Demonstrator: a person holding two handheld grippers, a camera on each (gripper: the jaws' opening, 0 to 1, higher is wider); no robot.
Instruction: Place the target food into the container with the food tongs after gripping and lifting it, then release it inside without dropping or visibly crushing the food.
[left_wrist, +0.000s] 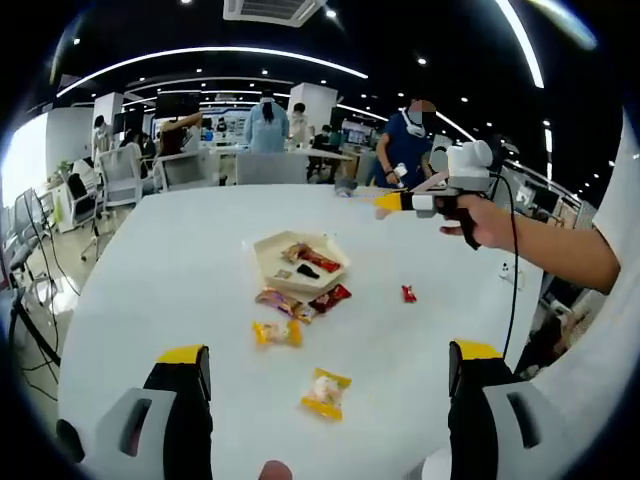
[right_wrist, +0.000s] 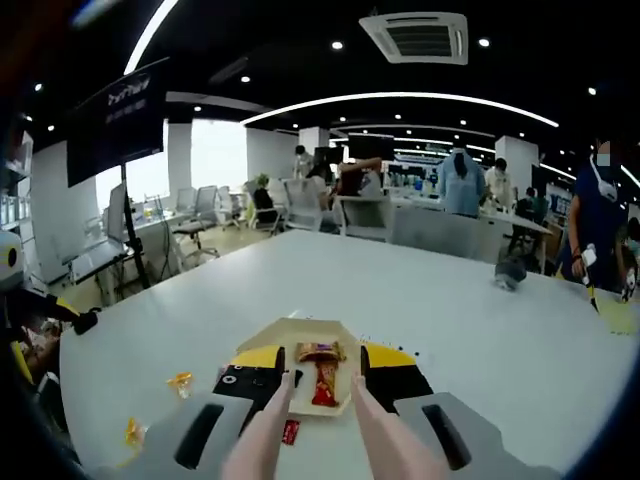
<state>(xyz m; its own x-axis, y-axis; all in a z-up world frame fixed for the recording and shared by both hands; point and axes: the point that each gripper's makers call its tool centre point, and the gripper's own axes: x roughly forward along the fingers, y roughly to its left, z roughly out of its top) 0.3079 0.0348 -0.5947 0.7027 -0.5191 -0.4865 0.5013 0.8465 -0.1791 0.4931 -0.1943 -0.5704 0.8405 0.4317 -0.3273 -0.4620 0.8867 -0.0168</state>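
Left gripper view, nearest item first: left gripper (left_wrist: 330, 365) standing with its black, yellow-tipped jaws spread wide, gripping nothing, over a white table (left_wrist: 150, 260). Between the jaws, a yellow snack packet (left_wrist: 326, 392) lying flat on the tabletop. Beyond it, a small orange-yellow wrapped sweet (left_wrist: 277, 332) lying just left of centre; further on, several wrapped snacks (left_wrist: 300, 300) resting against the near edge of a shallow cream paper container (left_wrist: 268, 262), which is holding a red-wrapped snack (left_wrist: 310, 257) and a dark piece. To the right, a small red sweet (left_wrist: 408, 293) lying apart on the table. Far right, a person's hand (left_wrist: 485, 222) holding the right gripper (left_wrist: 385, 202) above the table. Right gripper view: two yellow sweets (right_wrist: 180, 380) lying at left on the table; at centre, pale food tongs (right_wrist: 320, 425) running forward between the right gripper's jaws, their arms sitting narrow near the tips, which are reaching over the container (right_wrist: 262, 340); whether they are pinching the red-wrapped snack there, cannot tell. People standing at desks in the background.
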